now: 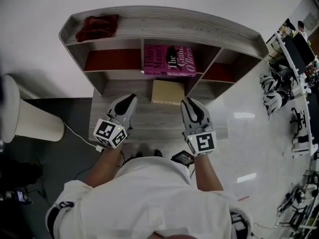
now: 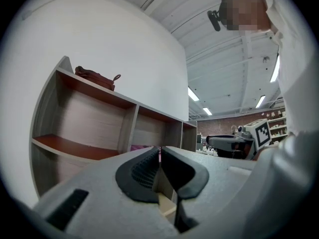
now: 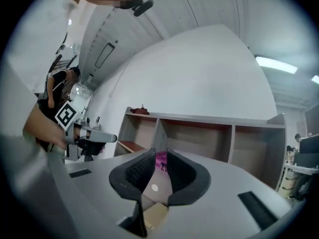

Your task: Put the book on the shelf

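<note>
A pink book [image 1: 169, 61] stands cover-out in the middle compartment of the grey wooden shelf [image 1: 164, 26]. A tan flat book [image 1: 168, 92] lies on the lower ledge just below it. My left gripper [image 1: 130, 97] hovers over the ledge left of the tan book, its jaws together with nothing in them [image 2: 160, 148]. My right gripper [image 1: 187, 101] sits just right of the tan book. Its jaws stand a little apart and empty, and the pink book [image 3: 161, 161] shows through the gap of the right gripper [image 3: 160, 156]. Neither gripper touches a book.
A dark red bag [image 1: 97, 26] lies on the shelf top at the left. A white ribbed bin [image 1: 30, 118] stands on the floor to the left. Benches with equipment [image 1: 294, 83] line the right side. A small dark device [image 1: 182, 158] lies by my feet.
</note>
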{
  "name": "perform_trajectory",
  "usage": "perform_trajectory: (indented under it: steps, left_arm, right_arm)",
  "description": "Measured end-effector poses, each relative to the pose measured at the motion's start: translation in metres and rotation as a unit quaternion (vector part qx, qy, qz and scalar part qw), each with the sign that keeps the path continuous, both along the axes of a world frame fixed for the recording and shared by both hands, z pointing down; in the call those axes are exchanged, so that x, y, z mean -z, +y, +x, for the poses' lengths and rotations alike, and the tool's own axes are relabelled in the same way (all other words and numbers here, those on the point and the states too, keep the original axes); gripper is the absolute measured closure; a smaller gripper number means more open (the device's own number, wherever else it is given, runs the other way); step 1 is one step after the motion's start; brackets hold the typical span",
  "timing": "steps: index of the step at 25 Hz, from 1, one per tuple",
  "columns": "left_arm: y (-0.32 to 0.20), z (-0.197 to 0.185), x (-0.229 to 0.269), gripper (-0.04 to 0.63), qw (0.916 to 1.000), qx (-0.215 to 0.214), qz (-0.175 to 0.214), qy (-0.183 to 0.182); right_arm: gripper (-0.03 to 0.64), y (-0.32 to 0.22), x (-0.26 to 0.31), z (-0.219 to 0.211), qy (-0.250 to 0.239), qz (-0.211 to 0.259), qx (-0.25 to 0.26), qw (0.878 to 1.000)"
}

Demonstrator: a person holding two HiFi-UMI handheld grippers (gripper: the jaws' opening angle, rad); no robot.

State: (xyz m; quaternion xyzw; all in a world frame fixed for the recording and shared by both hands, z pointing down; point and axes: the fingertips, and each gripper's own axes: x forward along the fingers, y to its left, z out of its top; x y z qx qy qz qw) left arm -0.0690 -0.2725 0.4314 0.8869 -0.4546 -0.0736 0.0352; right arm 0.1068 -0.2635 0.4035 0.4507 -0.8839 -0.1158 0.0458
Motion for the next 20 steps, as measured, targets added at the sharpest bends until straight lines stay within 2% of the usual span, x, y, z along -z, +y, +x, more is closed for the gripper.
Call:
perform_trajectory:
  steps: [6,11,20]
  left_arm:
    - [0.01,-0.011,0.0,0.568,1.0,0.004,-0.007,-0.003]
    - [0.024,-0.01,-0.003,0.568,0.9998,-0.003,-0.011,-0.015]
    - [0.038,-0.009,-0.021,0.568,0.9987,-0.018,-0.039,-0.029]
  right_arm:
    - [0.588,0.025,-0.007,0.024,0.023,-0.011,-0.024,0.999]
    - [0.595,0.034,-0.011,0.044,-0.018,-0.035,-0.037,0.999]
    - [0.597,0.039,-0.04,0.055,-0.07,-0.087,-0.017,0.994]
